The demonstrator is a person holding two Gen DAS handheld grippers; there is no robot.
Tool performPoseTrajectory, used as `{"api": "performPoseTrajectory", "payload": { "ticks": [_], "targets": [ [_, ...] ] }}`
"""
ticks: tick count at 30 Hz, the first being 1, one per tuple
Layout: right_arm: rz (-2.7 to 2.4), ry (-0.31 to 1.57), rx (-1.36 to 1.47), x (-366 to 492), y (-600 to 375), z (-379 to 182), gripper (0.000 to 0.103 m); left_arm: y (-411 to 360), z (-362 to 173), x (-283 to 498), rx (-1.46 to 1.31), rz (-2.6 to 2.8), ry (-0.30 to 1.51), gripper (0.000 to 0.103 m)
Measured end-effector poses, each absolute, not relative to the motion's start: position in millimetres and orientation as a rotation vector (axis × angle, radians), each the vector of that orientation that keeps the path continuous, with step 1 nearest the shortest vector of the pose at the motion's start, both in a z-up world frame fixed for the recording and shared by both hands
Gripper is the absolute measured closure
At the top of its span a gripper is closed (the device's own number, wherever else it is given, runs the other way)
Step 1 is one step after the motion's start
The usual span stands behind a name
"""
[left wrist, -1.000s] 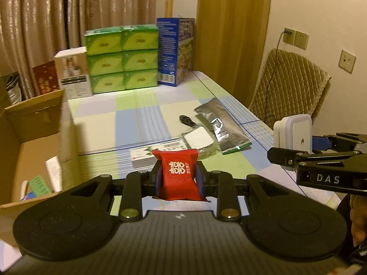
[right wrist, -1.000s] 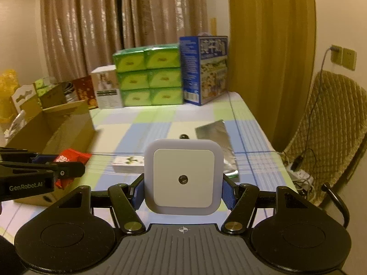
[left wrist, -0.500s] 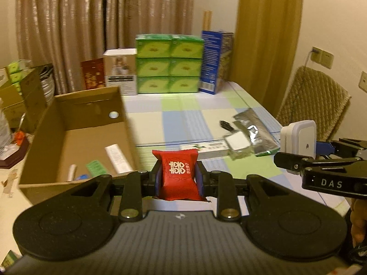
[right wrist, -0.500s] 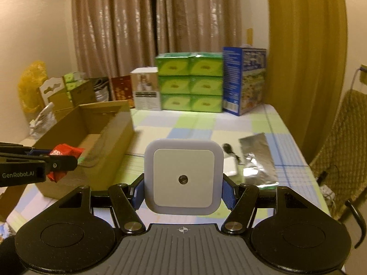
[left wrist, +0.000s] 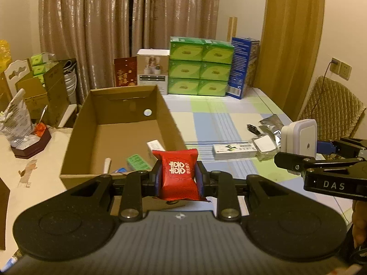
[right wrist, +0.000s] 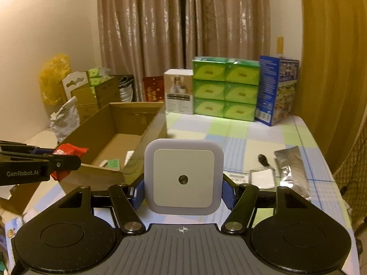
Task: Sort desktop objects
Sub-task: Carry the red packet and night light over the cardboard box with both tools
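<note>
My left gripper is shut on a red packet with white characters, held above the near right corner of an open cardboard box. In the right wrist view the same red packet shows at the left, beside the cardboard box. My right gripper is shut on a white square night light, held over the table. From the left wrist view that night light appears at the right edge. Several small items lie on the box floor.
On the checked tablecloth lie a long white box, a small clear packet, a silver foil pouch and a black clip. Green tissue packs, a blue box and a white carton stand at the back. A quilted chair is right.
Both grippers have swung left and risen, each keeping its object. The cardboard box now fills the left and centre of the left wrist view, with the red packet over its near corner.
</note>
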State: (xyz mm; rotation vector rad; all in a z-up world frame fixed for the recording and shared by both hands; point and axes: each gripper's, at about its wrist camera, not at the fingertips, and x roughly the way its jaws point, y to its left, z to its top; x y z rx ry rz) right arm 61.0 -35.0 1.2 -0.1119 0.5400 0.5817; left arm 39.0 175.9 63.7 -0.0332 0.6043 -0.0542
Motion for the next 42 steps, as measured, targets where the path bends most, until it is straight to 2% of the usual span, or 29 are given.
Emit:
{"api": "performPoseTrajectory", "payload": {
  "ticks": [42],
  "targets": [
    [0.769, 0.526, -0.149, 103, 77, 16, 0.041, 260, 61, 77, -0.04, 0.039, 0.629, 0.079]
  ]
}}
